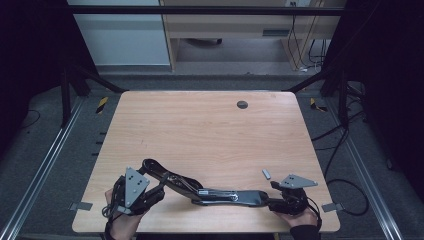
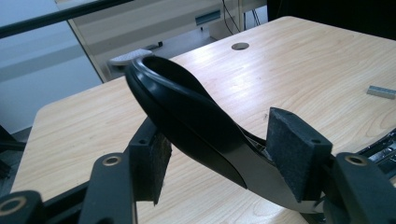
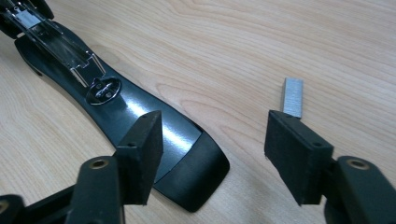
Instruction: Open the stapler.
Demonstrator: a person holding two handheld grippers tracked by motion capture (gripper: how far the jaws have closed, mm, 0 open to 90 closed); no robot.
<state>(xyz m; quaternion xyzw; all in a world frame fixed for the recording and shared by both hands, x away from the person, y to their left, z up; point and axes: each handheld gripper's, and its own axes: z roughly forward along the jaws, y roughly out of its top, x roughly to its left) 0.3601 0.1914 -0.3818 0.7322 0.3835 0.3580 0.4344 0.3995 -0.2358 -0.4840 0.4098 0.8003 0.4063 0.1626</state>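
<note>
A black stapler (image 1: 225, 196) lies swung open along the table's front edge, its metal magazine (image 3: 60, 42) showing. Its curved black top arm (image 2: 187, 116) rises at a tilt between the jaws of my left gripper (image 2: 219, 154), and both pads look pressed against its sides. In the high view the left gripper (image 1: 155, 187) sits at the stapler's left end. My right gripper (image 3: 215, 140) stands open over the rounded end of the stapler's base (image 3: 187, 163), seen at the front right in the high view (image 1: 276, 193). A short strip of staples (image 3: 293, 96) lies just beyond its right pad.
The wooden table (image 1: 210, 130) has a round cable hole (image 1: 242, 104) near its far edge. The staple strip (image 1: 266, 174) lies loose beside the right hand. Dark frame posts and cables stand around the table, and a desk stands behind it.
</note>
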